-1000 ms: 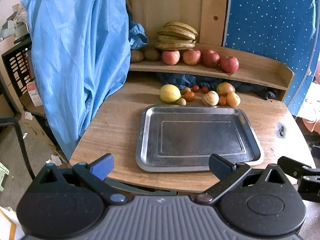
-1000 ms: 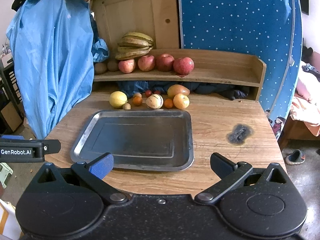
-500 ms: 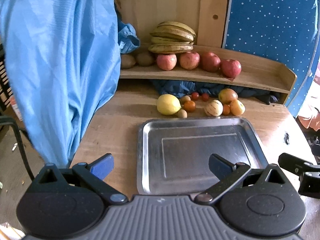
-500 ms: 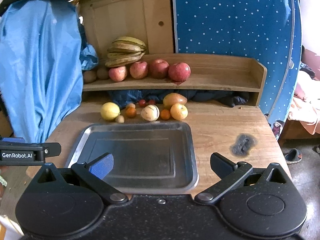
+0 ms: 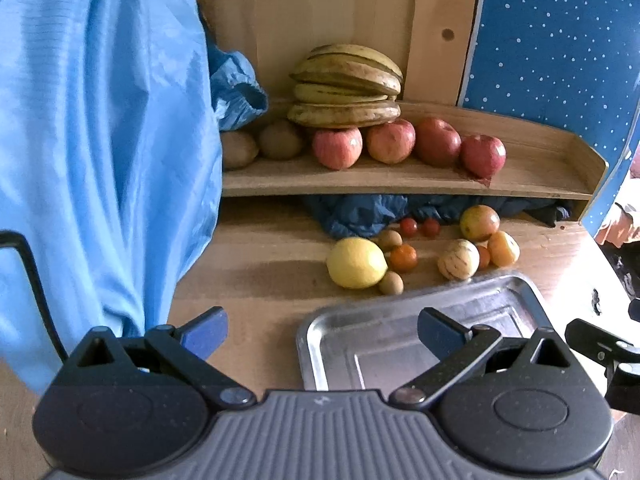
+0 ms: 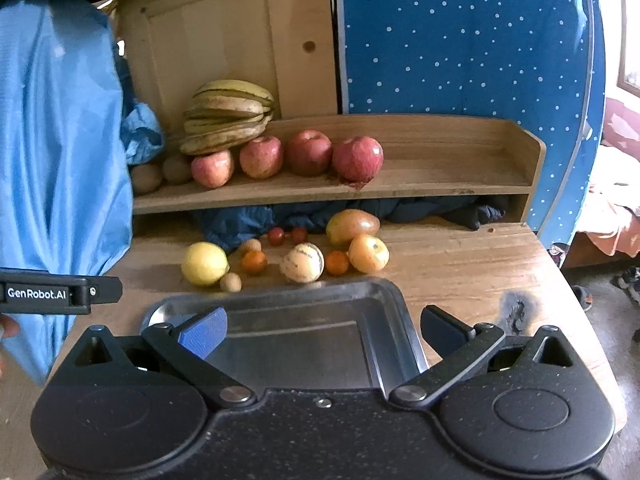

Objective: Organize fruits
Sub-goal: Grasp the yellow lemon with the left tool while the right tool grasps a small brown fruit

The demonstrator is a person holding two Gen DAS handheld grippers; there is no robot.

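Observation:
A metal tray [image 5: 400,320] [image 6: 384,292] lies on the wooden table. Behind it sits a row of small fruit: a yellow lemon [image 5: 356,263] [image 6: 204,264], a striped pale melon [image 5: 458,265] [image 6: 301,263], small oranges [image 5: 403,258] [image 6: 254,262], cherry tomatoes [image 5: 409,227], a mango [image 6: 352,225] and a yellow-orange fruit [image 6: 369,254]. My left gripper [image 5: 322,330] is open and empty, over the tray's left rim. My right gripper [image 6: 322,330] is open and empty, over the tray.
A wooden shelf [image 5: 532,184] [image 6: 460,184] at the back holds bananas [image 5: 346,92] [image 6: 228,114], several red apples [image 5: 438,142] [image 6: 357,159] and brown kiwis [image 5: 280,140]. A blue cloth [image 5: 100,140] hangs at the left. Dark cloth [image 6: 248,222] lies under the shelf.
Both grippers have moved forward toward the fruit row and now hang over the tray. The left gripper has also shifted left. Both have stayed open.

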